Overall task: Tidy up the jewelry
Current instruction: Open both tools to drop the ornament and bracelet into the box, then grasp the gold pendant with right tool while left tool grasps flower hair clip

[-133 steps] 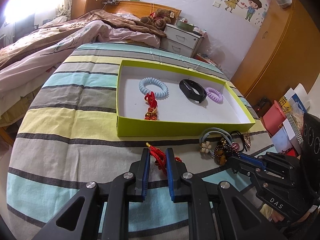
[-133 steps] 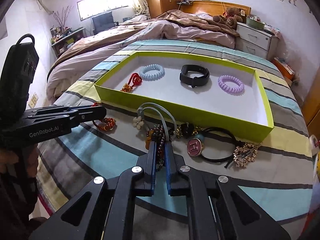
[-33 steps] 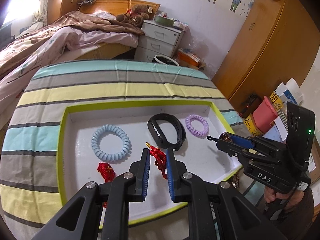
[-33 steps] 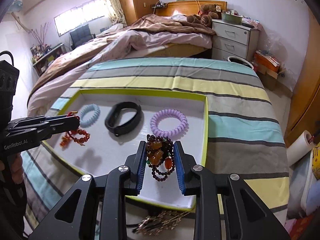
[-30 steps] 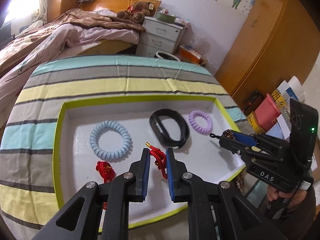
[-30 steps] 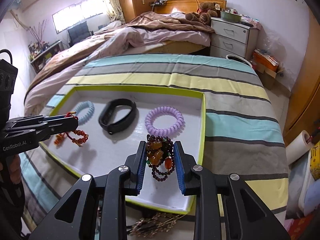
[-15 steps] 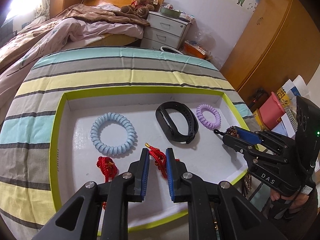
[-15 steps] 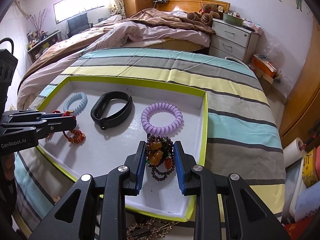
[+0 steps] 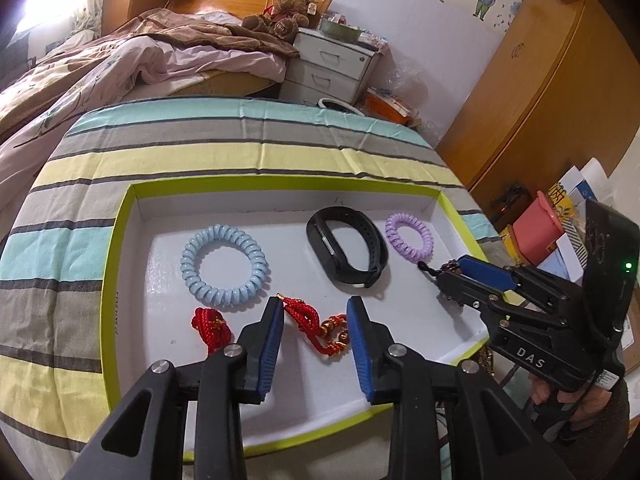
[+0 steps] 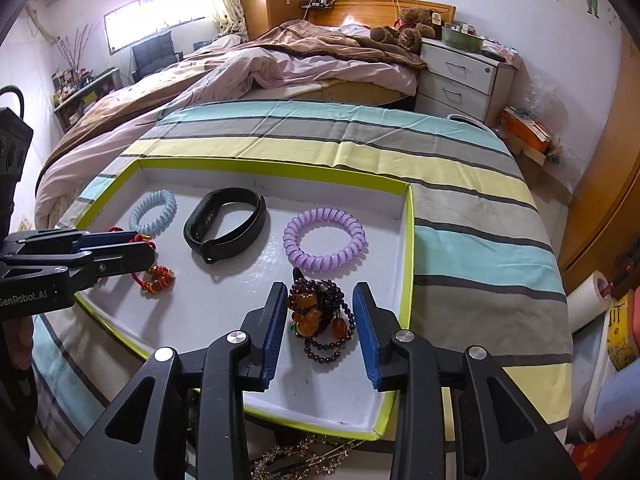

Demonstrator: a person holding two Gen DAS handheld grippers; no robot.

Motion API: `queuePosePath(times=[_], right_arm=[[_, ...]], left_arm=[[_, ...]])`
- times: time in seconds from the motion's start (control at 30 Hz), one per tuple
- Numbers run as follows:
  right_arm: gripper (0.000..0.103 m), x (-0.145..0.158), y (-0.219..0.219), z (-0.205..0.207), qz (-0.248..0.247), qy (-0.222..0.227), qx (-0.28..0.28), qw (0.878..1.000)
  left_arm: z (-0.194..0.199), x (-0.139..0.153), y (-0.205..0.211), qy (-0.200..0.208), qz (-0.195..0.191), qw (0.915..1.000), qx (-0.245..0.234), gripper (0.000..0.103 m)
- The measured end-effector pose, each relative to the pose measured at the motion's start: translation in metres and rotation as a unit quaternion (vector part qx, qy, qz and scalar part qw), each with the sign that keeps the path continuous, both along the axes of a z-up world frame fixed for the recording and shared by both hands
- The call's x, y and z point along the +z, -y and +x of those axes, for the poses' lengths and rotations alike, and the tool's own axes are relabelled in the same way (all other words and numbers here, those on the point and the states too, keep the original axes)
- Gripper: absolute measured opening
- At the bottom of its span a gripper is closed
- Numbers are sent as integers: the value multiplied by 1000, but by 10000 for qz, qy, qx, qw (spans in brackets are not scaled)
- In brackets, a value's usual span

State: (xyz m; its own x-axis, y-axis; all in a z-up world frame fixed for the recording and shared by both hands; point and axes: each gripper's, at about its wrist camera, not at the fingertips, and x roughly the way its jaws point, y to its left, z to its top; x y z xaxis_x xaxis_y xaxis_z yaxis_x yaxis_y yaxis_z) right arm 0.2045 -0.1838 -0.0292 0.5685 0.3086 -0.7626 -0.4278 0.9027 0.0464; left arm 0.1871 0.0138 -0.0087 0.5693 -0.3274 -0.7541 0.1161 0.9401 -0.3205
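Striped cloth w/ green-rimmed tray (image 9: 120, 240): both jaws opening, braided red cord (image 9: 316, 326) & glossy beads (image 10: 320, 312) between.

Both cameras are riding just behind their own blue-padded fingers, looking steeply down and forward from close range onto the same green-rimmed tray (image 9: 116, 264) on the striped surface (image 9: 168, 152).

The left wrist view is sitting over the tray's near left part, and the right claw (image 9: 448, 276) is entering it from the right.

The right wrist view is hanging over the tray's (image 10: 407, 240) near right corner, with the left claw (image 10: 140, 248) crossing its left edge.

Both are facing a bed (image 10: 280, 60) beyond, somewhat bent by the fisheye.
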Motion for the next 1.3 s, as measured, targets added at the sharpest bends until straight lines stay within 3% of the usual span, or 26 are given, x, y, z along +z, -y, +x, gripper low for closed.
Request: queuePosePath(times=[0.1, 0.4, 0.47, 0.73, 1.0, 1.3], right_arm=[[35, 2, 2, -2, 73, 16, -23, 10000], [38, 19, 10, -22, 428, 225, -6, 9988], [52, 23, 14, -30, 518, 274, -30, 9983], [53, 26, 41, -62, 882, 188, -458, 9949], [53, -2, 36, -76, 736, -177, -637, 9951], [53, -10, 46, -80, 329, -200, -935, 9949]], left_arm=[[-4, 5, 0, 72, 2, 10000, 11, 46], [-30, 25, 0, 386, -76, 9992, 50, 46], [-39, 31, 0, 492, -98, 9987, 59, 46], [-80, 40, -1, 731, -195, 9971, 118, 47], [-105, 29, 2, 654, -225, 9976, 24, 47], [-114, 18, 9, 522, -228, 9983, -83, 47]])
